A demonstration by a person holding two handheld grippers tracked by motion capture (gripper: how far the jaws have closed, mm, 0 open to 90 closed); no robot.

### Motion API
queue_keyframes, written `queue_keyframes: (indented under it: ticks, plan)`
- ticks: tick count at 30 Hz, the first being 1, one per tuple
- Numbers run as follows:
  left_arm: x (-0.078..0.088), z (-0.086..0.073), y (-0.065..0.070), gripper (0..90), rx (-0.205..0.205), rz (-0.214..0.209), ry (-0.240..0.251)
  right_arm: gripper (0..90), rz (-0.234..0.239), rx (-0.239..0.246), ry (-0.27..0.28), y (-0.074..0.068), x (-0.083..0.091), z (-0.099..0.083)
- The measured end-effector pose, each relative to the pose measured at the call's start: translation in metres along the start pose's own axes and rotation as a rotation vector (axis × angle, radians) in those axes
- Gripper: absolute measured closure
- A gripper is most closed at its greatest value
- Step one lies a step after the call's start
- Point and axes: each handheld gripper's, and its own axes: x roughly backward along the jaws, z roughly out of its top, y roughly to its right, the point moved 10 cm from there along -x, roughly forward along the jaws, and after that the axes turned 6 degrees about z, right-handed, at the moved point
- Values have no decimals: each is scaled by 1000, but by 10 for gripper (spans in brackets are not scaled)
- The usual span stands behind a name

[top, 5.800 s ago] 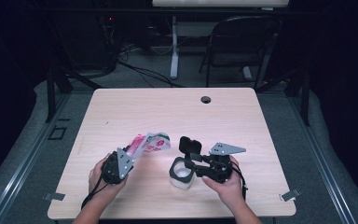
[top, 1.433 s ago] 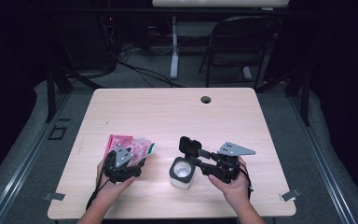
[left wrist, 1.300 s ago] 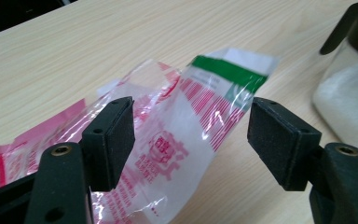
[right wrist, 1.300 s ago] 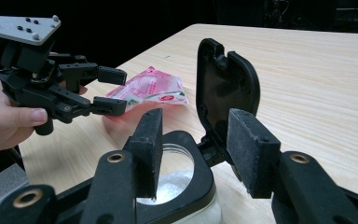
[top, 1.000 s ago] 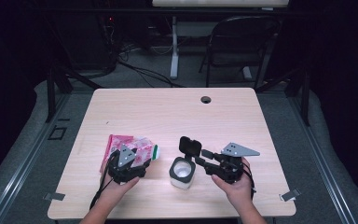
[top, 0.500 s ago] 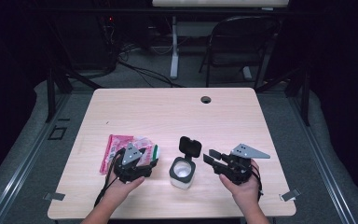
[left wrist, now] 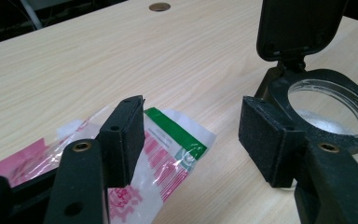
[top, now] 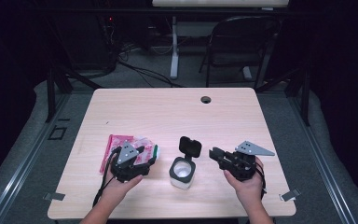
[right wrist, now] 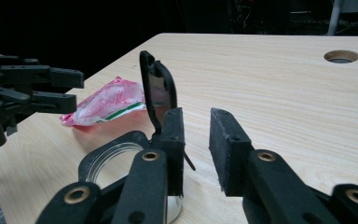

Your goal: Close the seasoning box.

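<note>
Crinkly pink plastic packet (top: pixel 129 148) lies flat beneath the left gripper's (top: pixel 145 158) released fingers, just closing.

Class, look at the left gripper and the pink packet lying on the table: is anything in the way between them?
Nothing visible is. The left gripper hangs just over the pink packet with fingers apart and nothing between them. The open white container stands apart from the packet, beside it on the table.

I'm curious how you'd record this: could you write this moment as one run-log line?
left gripper: open, above pink packet | right gripper: jaws just narrowing, nothing between | jar: lid up, untouched, on table
</note>
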Motion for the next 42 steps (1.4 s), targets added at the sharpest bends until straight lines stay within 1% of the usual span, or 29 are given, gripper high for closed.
queue_keyframes:
  ticks: [2, 5, 8, 9, 10, 13, 17, 20, 22, 24, 25, 27, 31, 35, 40, 42]
  plan:
    - [3, 1, -4, 413, 4, 14, 7, 774, -5, -7, -1, 3, -1, 1]
    - [6, 2, -11, 415, 24, 31, 17, 792, -12, -12, -6, 7, -4, 1]
    - [10, 1, -19, 421, 39, 52, 14, 806, -23, -8, -15, 11, -4, 0]
    - [12, 1, -22, 421, 47, 61, 20, 811, -21, -16, -13, 12, -4, 1]
    - [12, 1, -22, 424, 47, 61, 20, 815, -27, -17, -11, 13, -5, 1]
    - [18, -1, -33, 427, 50, 95, 25, 822, -31, -17, -12, 15, -6, 4]
    - [26, -7, -44, 435, 80, 121, 25, 832, -30, -22, -20, 17, -12, 6]
    - [33, -10, -52, 436, 93, 145, 27, 837, -43, -20, -33, 20, -18, 7]
    - [38, -13, -57, 436, 97, 170, 31, 847, -41, -20, -43, 21, -22, 8]
    - [42, -16, -62, 436, 105, 190, 30, 863, -44, -28, -37, 22, -27, 10]
    - [44, -18, -64, 436, 110, 198, 27, 867, -47, -29, -45, 24, -28, 10]
    - [48, -22, -68, 437, 121, 214, 23, 872, -43, -36, -38, 25, -32, 13]
    - [55, -28, -74, 440, 134, 241, 17, 874, -35, -45, -32, 26, -38, 17]
    - [61, -32, -80, 440, 152, 265, 20, 877, -23, -40, -37, 26, -45, 19]
    - [69, -36, -86, 440, 166, 288, 20, 881, -14, -47, -43, 25, -55, 19]
    - [71, -37, -87, 441, 171, 292, 21, 884, -11, -41, -46, 25, -56, 20]
